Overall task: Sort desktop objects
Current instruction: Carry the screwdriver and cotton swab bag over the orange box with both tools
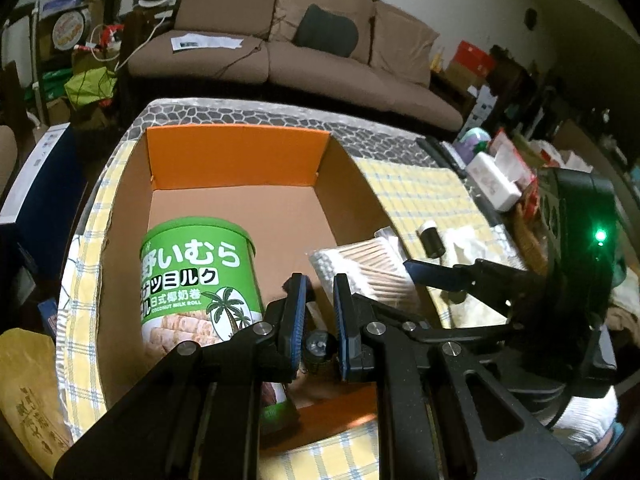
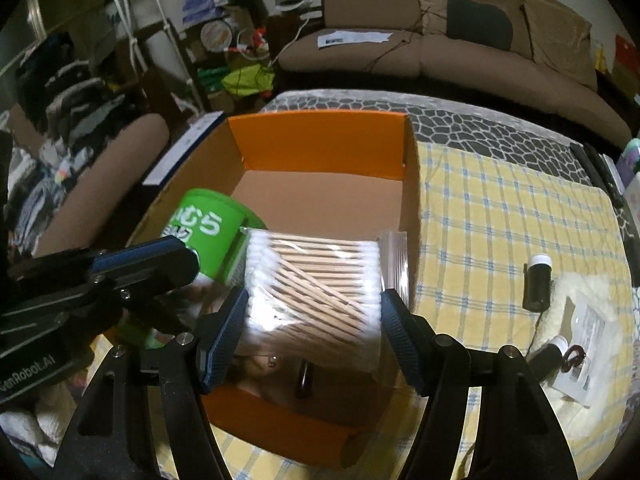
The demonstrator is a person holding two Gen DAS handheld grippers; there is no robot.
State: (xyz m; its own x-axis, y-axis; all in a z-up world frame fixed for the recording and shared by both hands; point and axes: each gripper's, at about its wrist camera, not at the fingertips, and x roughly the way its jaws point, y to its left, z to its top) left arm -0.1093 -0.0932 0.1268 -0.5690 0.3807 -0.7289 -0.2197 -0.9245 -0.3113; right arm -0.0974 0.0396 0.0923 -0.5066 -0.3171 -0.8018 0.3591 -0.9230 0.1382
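Both tongs over the open box [image 2: 412, 184] on the checked cloth [image 2: 500, 208] that covers the tabletop.

Right tongs [image 2: 314, 332]: spread wide, a bag of swabs [image 2: 316, 280] between the fingers, above the box's right half. Whether the pads actually touch the bag's ends I cannot tell; the bag is slightly blurred.

Left tongs [image 1: 318, 320]: nearly closed, a narrow gap left between the pads. Nothing seen gripped. A small dark object sits low behind the gap; cannot make it out.

Risks, as I judge them:
- The bag is slippery film, and held, if held at all, only by its ends. It could slide or tip, and its right edge hangs close to the box's right wall, so it may catch there or land half outside.
- The two tongs are close together over the same box; a sideways move by either could knock the other.
- The can [image 1: 200, 280] stands tall at the box's left; a nudge from the left tongs could topple it.

Contents: box holds the green can, upright, left side. A few small dark items on its floor near the front wall, not identifiable. Far half bare.

Outside, right of the box on the cloth: a dark bottle [image 2: 538, 284] with white cap, lying flat, and a paper packet [image 2: 584, 328] just beside it. Both unsorted.
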